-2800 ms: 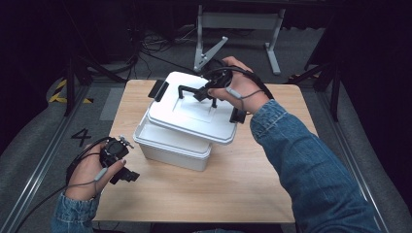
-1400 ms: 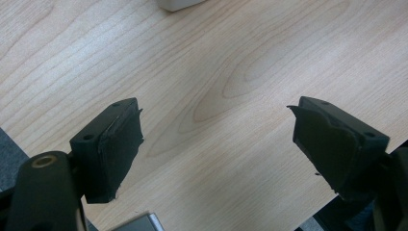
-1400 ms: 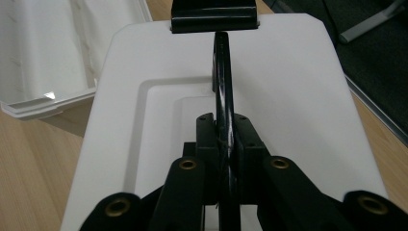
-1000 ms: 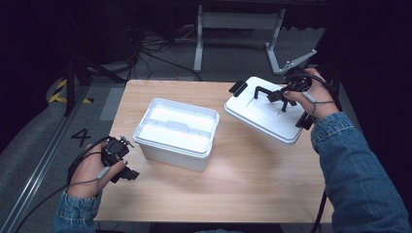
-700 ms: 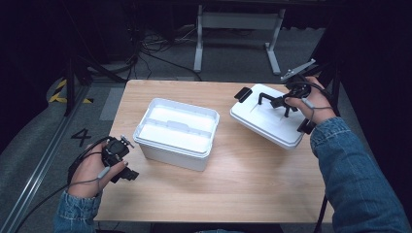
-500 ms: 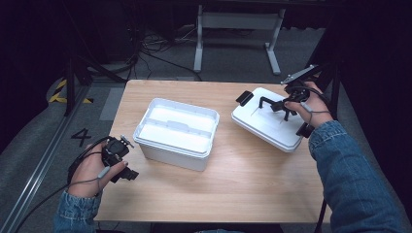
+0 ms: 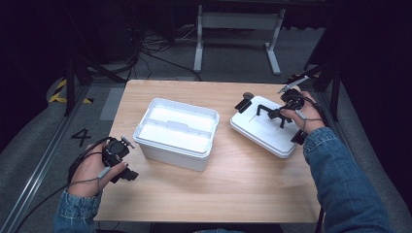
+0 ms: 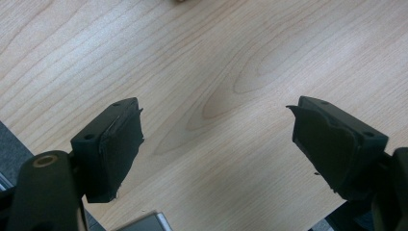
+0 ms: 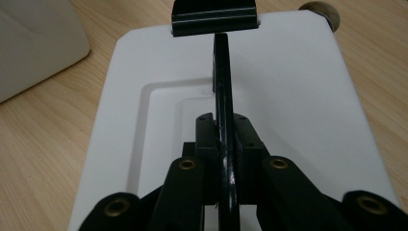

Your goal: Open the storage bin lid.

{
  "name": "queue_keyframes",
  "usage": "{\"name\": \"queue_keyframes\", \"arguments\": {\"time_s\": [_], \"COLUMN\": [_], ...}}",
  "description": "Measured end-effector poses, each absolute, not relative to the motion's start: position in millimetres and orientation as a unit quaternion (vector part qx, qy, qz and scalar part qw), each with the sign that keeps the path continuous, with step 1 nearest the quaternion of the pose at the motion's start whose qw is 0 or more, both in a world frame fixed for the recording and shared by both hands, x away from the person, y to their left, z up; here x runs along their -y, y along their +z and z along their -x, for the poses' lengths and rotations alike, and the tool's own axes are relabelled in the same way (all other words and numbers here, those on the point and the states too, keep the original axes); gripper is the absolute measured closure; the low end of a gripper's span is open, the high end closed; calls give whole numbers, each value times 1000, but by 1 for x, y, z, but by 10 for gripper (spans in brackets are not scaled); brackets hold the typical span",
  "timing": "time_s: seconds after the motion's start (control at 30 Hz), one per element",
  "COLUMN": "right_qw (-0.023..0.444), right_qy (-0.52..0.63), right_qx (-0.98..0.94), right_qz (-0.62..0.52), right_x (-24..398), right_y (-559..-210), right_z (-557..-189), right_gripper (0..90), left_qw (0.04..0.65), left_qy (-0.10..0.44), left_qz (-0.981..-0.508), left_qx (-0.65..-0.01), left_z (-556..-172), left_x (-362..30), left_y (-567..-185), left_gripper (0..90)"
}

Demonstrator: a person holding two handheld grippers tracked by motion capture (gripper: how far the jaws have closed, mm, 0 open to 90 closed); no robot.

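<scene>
A white lid (image 7: pixel 265 127) with a black handle (image 7: pixel 268 110) and black end clips lies at the table's right side. My right gripper (image 7: pixel 276 115) is shut on that handle; in the right gripper view the jaws pinch the thin black handle (image 9: pixel 223 101) over the lid (image 9: pixel 298 91). The open white box (image 7: pixel 176 132) stands in the middle of the table. At the front left my left gripper (image 7: pixel 127 158) rests open over bare wood, its pads (image 8: pixel 115 144) wide apart with nothing between them.
The wooden table (image 7: pixel 209 194) ends close beyond the lid on the right. A small round knob (image 7: pixel 248 95) lies just behind the lid. A metal stand (image 7: pixel 238 29) and cables are on the floor behind the table.
My right gripper has carried the lid from above the box to the right and lowered it to the tabletop. The left gripper has stayed put.
</scene>
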State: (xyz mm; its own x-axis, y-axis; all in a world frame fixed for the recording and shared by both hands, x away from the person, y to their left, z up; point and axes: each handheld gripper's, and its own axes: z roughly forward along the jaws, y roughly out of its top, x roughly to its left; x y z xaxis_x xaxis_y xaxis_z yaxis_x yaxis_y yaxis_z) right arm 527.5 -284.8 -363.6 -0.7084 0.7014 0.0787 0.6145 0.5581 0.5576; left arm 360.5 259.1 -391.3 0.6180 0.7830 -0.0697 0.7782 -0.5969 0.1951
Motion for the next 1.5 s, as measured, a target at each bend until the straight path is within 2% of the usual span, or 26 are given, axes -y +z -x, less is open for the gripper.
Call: {"name": "queue_keyframes", "arguments": {"time_s": [0.53, 1.5], "right_qw": [65, 36], "right_qy": [288, 289], "right_qx": [-875, -867], "right_qz": [-383, -404], "right_x": [287, 294], "right_y": [-392, -414], "right_z": [-528, -524], "right_gripper": [835, 826], "left_qw": [98, 95], "left_qy": [7, 2], "left_qz": [-898, -900], "left_qx": [-429, -426], "left_z": [-361, -363], "left_x": [-257, -254], "left_y": [-393, -394], "left_gripper": [186, 186]}}
